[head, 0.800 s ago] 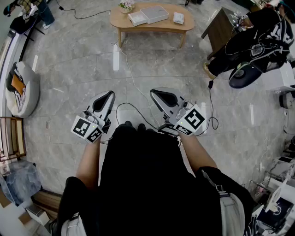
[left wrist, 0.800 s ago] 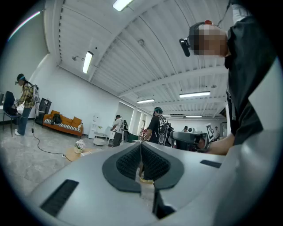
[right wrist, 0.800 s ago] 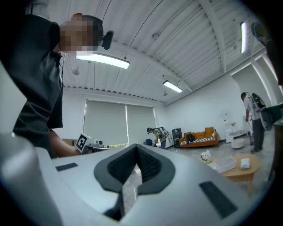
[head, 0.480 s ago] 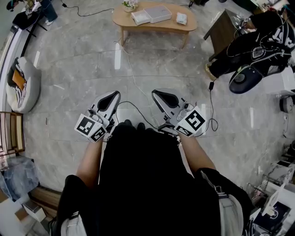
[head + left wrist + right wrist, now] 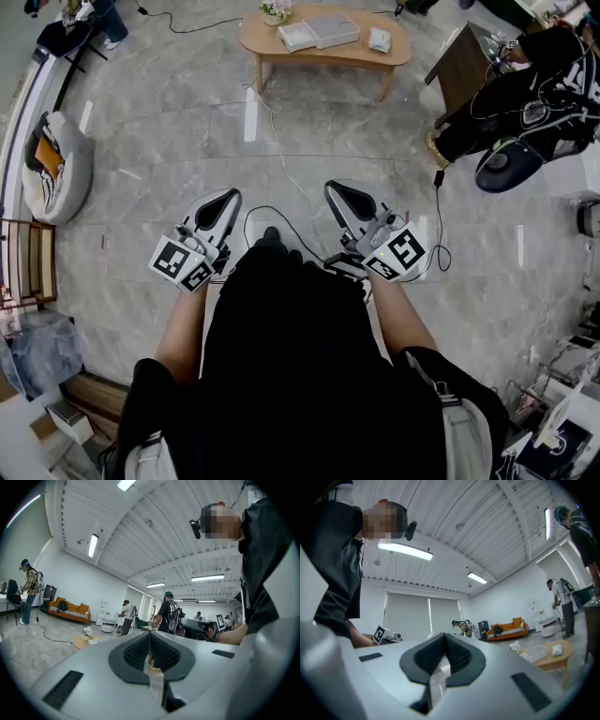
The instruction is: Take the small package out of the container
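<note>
The low wooden table [image 5: 323,54] stands far ahead across the floor. On it lie a clear lidded container [image 5: 324,28], a white box [image 5: 296,37] and a small white package [image 5: 379,38]. In the right gripper view the same table [image 5: 551,658] shows at the lower right with the container [image 5: 534,654] on it. My left gripper [image 5: 226,195] and right gripper [image 5: 332,187] are held at waist height, far short of the table. Both are shut with nothing between the pads, as the left gripper [image 5: 149,635] and right gripper [image 5: 444,638] show in their own views.
A flower pot [image 5: 275,10] stands at the table's left end. A dark side table [image 5: 461,62] and a person in black [image 5: 525,89] are at the upper right. Cables [image 5: 281,178] trail over the marble floor. A beanbag [image 5: 53,173] lies at the left.
The view has swung a little, so the table sits further right and lower. A shoe tip now shows between the grippers. Both grippers stay shut; the right one has shifted slightly right.
</note>
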Action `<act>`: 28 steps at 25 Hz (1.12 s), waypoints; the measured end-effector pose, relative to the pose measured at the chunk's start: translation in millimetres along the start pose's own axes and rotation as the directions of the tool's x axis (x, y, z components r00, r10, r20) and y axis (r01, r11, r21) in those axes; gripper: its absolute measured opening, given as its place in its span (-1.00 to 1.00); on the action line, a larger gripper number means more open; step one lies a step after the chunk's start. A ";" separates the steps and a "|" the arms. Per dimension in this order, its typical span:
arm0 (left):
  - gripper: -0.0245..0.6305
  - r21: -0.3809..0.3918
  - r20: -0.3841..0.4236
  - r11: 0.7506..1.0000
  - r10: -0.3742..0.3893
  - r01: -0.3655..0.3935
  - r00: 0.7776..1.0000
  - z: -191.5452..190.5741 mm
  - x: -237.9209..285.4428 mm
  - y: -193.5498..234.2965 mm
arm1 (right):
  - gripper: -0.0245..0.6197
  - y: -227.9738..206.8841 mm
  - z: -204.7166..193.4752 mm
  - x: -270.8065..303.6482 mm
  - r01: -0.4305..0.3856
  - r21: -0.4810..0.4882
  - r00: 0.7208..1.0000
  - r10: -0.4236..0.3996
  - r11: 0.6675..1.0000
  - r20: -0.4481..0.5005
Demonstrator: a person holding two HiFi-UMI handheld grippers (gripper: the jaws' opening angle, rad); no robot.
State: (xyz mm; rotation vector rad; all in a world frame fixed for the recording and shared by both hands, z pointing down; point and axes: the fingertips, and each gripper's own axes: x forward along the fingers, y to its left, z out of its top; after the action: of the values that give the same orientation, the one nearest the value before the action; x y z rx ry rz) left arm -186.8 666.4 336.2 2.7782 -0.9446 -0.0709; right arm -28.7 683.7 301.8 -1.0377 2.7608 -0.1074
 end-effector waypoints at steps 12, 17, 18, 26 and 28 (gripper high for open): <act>-0.87 -0.007 0.003 1.000 -0.012 0.012 1.000 -3.3 20.9 5.7 | -0.89 -22.4 -5.9 3.0 0.014 0.011 1.000 -0.014 1.000 -0.006; -0.87 -0.028 0.019 1.000 0.005 -0.004 1.000 3.4 29.8 32.0 | -0.89 -41.5 0.5 26.9 0.014 0.002 1.000 -0.014 1.000 -0.018; -0.87 -0.032 0.025 0.999 0.009 -0.008 1.000 4.4 33.5 37.7 | -0.89 -46.6 0.6 31.6 0.013 0.001 1.000 -0.013 1.000 -0.023; -0.87 -0.068 0.043 0.997 0.029 -0.026 0.999 7.7 87.9 91.9 | -0.89 -111.3 -1.2 73.3 0.000 -0.002 0.998 -0.001 1.000 -0.065; -0.87 -0.072 0.051 0.997 0.032 -0.028 0.998 13.8 106.9 109.2 | -0.89 -132.3 2.2 88.3 -0.006 -0.005 0.997 0.006 1.000 -0.075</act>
State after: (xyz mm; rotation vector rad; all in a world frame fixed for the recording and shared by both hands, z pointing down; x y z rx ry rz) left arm -168.7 514.4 347.7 2.7082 -0.9761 -0.1705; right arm -8.0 526.0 303.9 -1.0475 2.8329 -0.1412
